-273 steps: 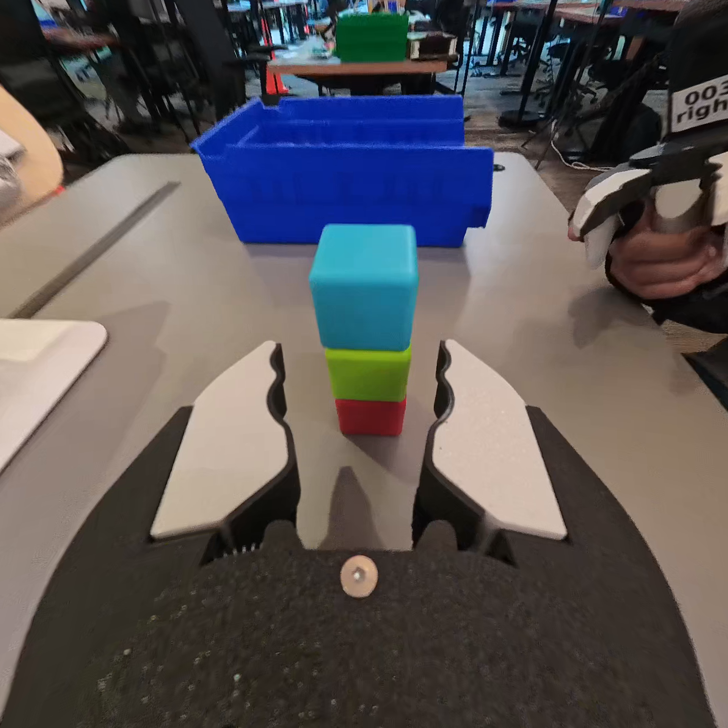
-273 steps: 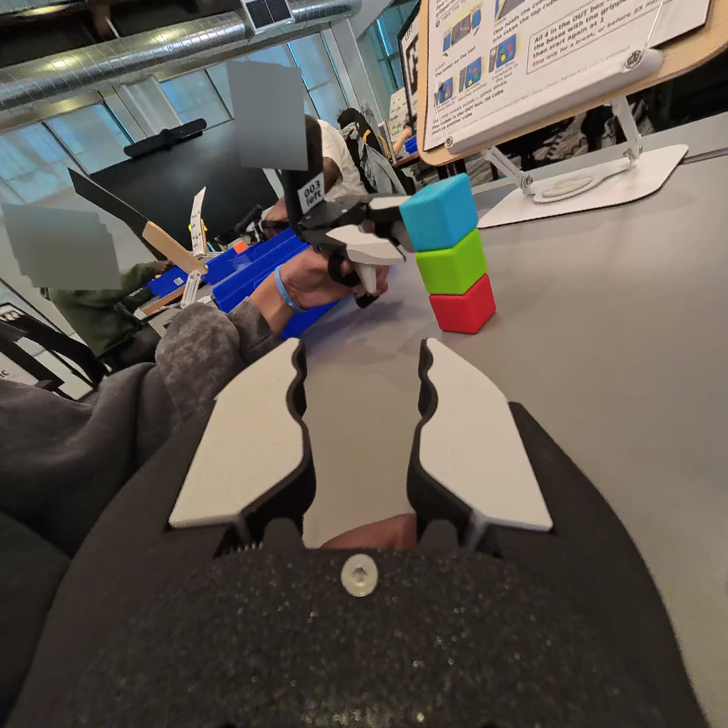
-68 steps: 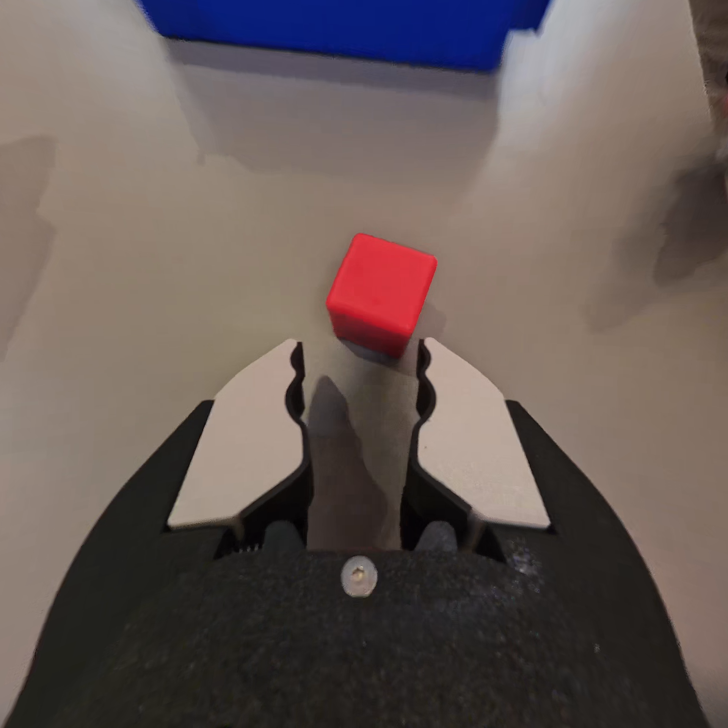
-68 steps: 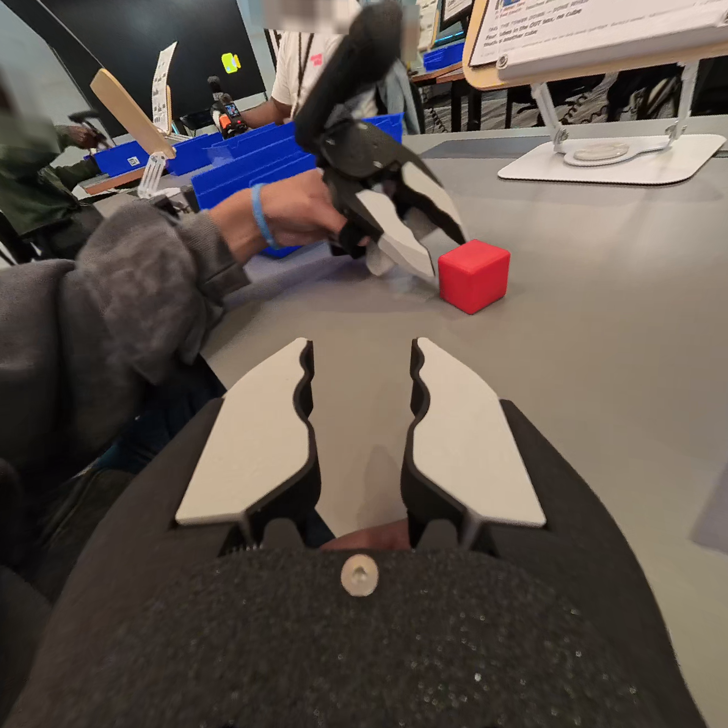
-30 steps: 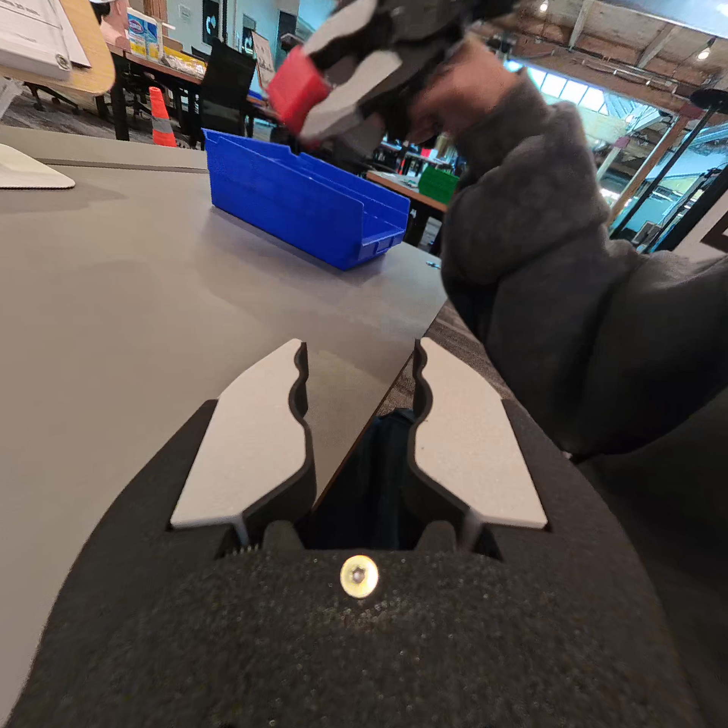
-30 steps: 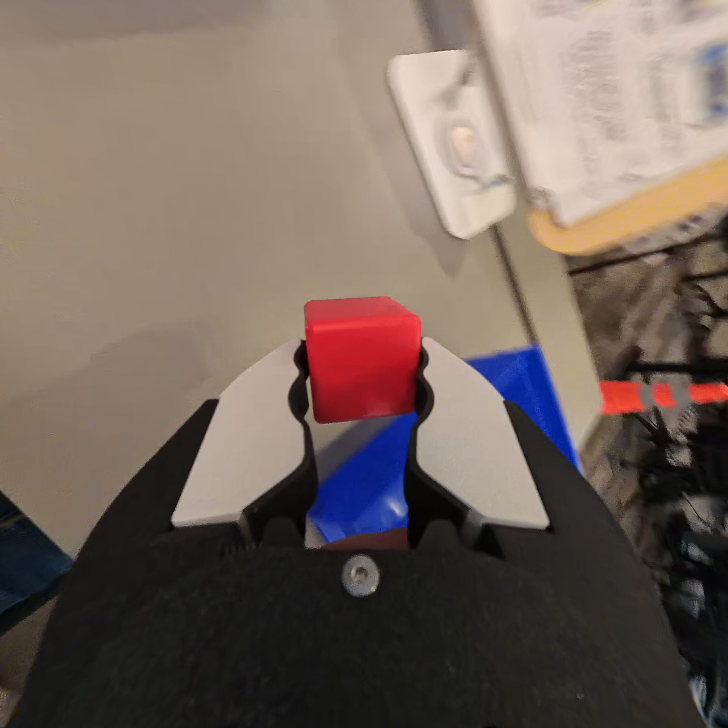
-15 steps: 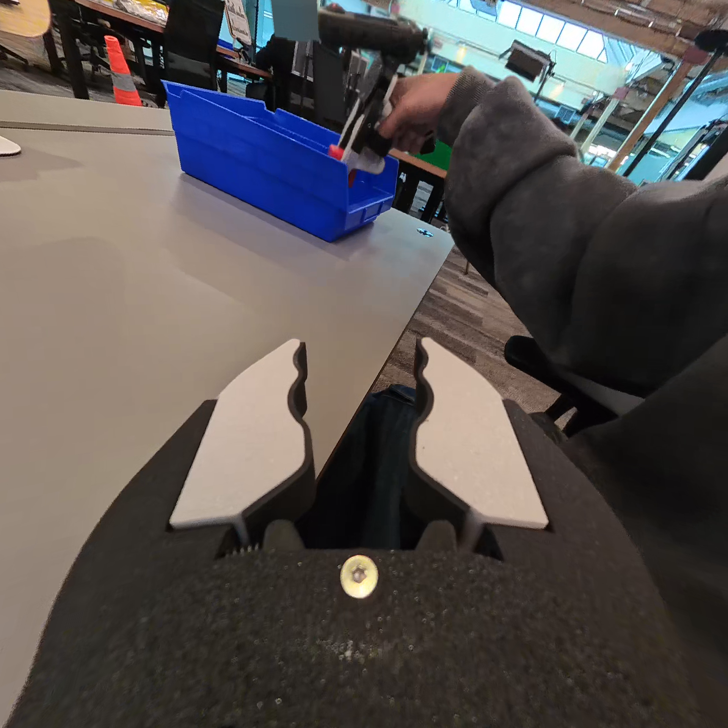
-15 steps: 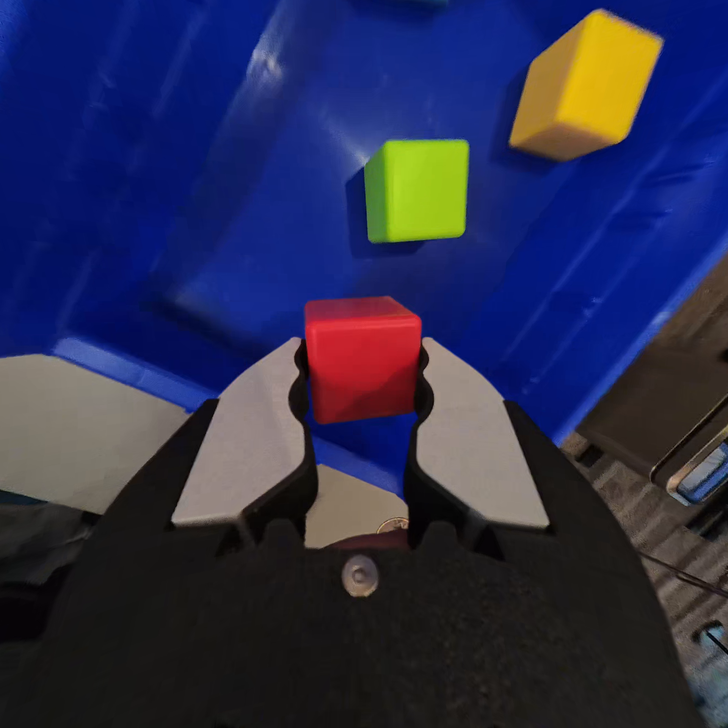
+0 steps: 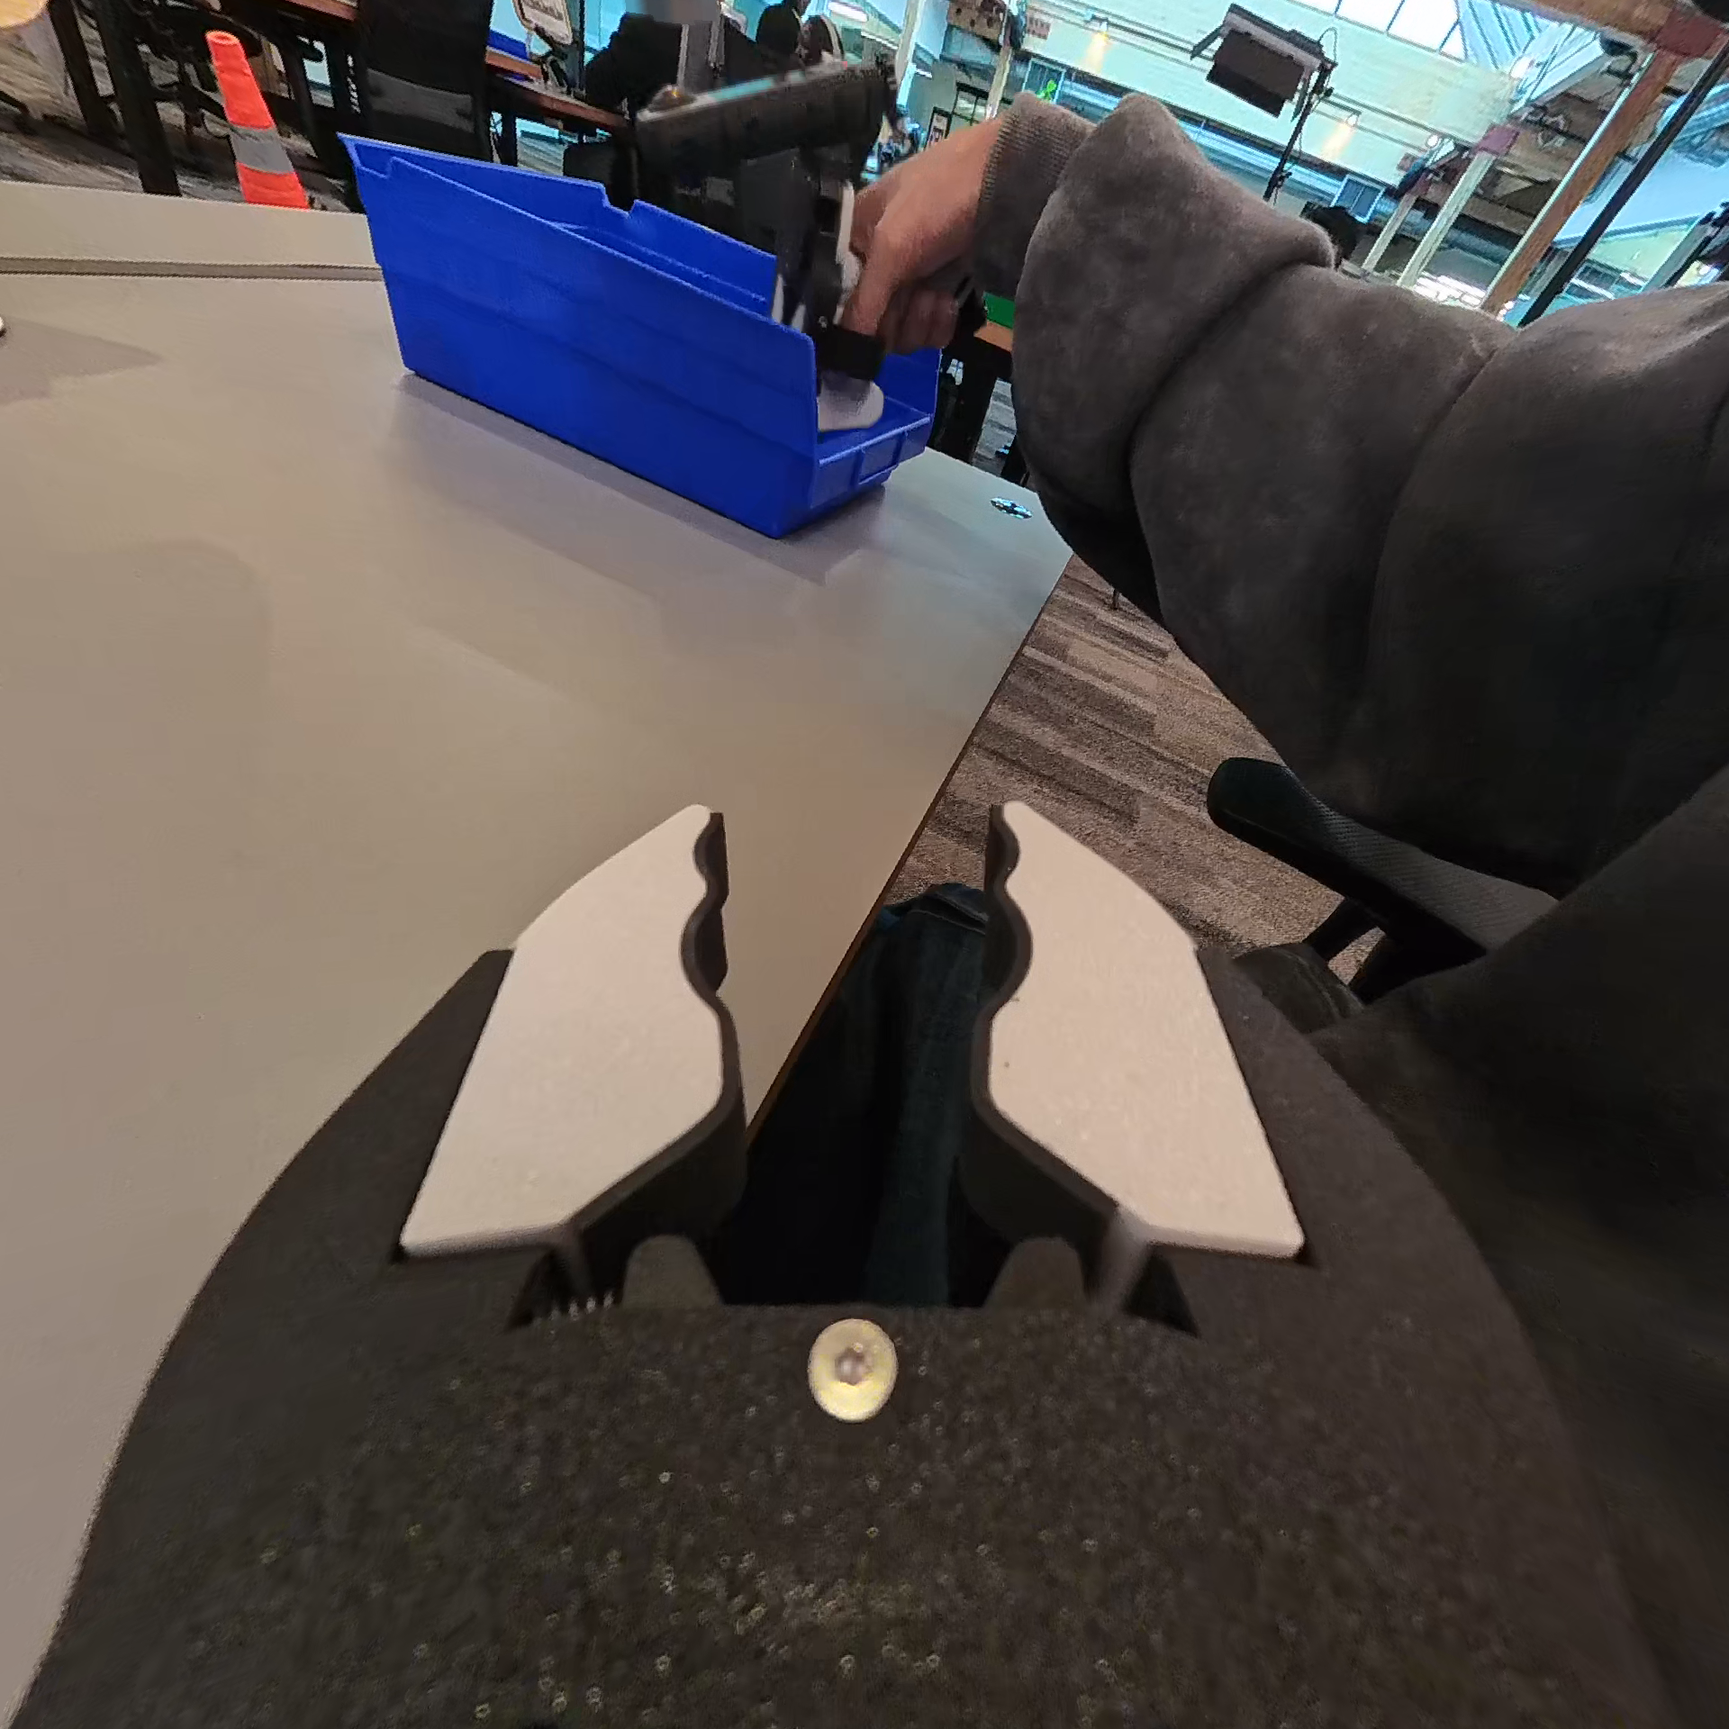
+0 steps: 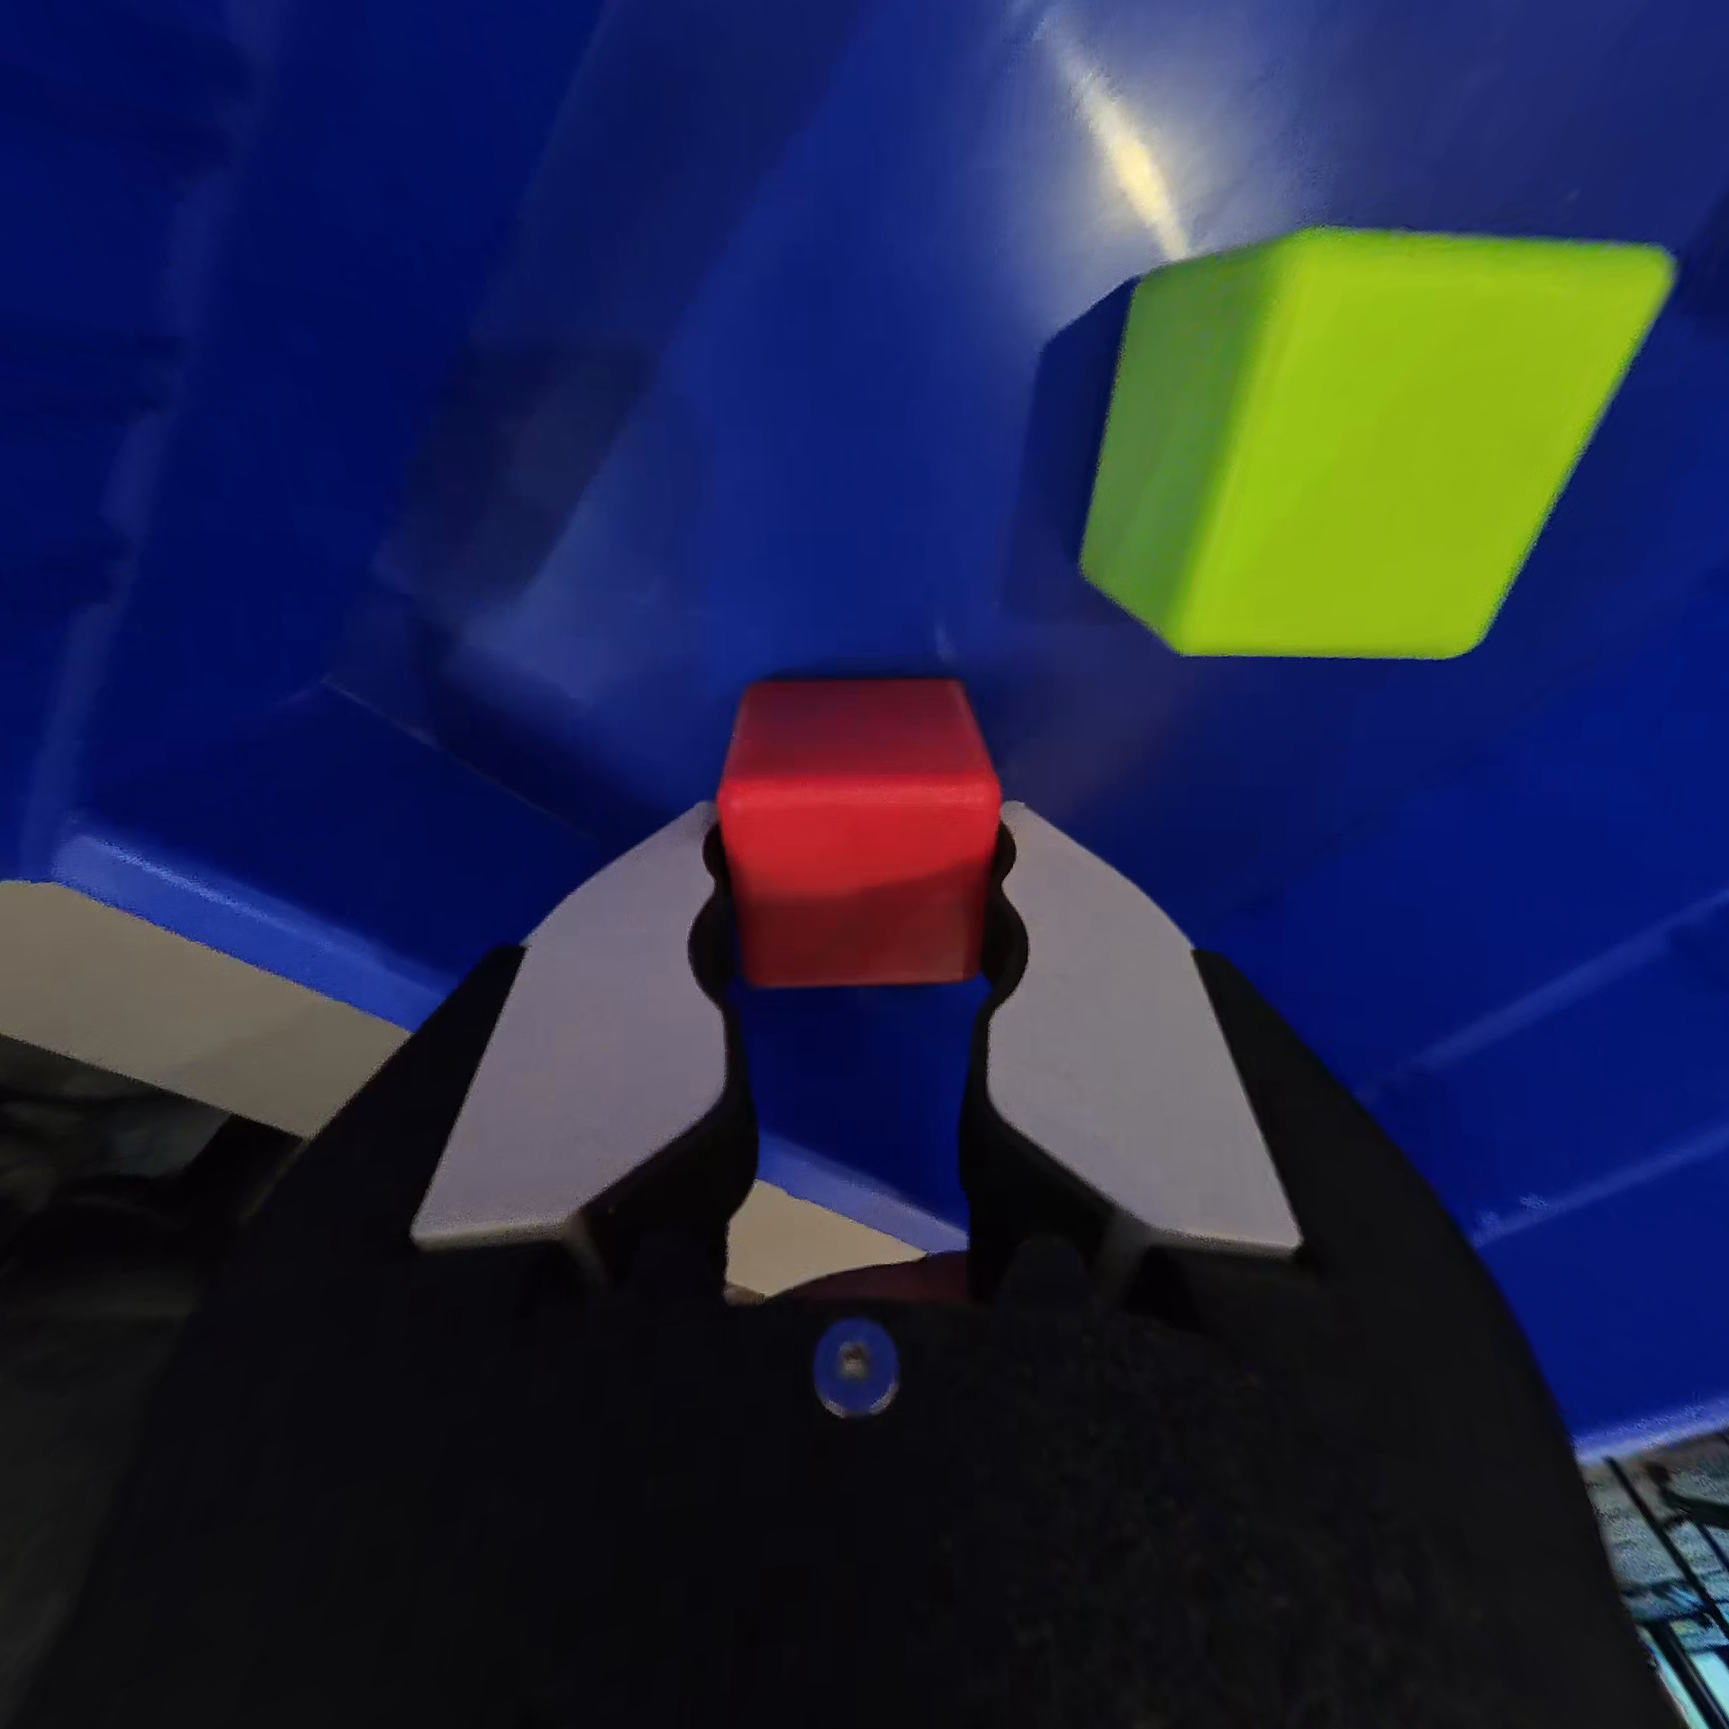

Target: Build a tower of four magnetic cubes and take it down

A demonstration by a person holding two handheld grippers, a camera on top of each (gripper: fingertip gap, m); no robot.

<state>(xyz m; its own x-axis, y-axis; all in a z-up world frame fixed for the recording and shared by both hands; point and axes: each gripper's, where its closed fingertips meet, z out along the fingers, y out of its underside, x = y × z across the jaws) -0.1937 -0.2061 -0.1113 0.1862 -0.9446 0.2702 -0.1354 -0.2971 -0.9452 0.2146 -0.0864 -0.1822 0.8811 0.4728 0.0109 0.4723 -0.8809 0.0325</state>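
One red cube sits clamped between the right gripper fingers, low inside the blue bin, near a green cube. Released close by, its magnet could snap it onto the green cube. Left gripper fingers stand apart, empty, over the tabletop edge.

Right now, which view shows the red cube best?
The right wrist view. The red cube sits centre frame, clamped between the right gripper jaws, inside the blue bin near a green cube. In the left wrist view the cube is hidden behind the bin wall; only the right gripper reaching in shows.
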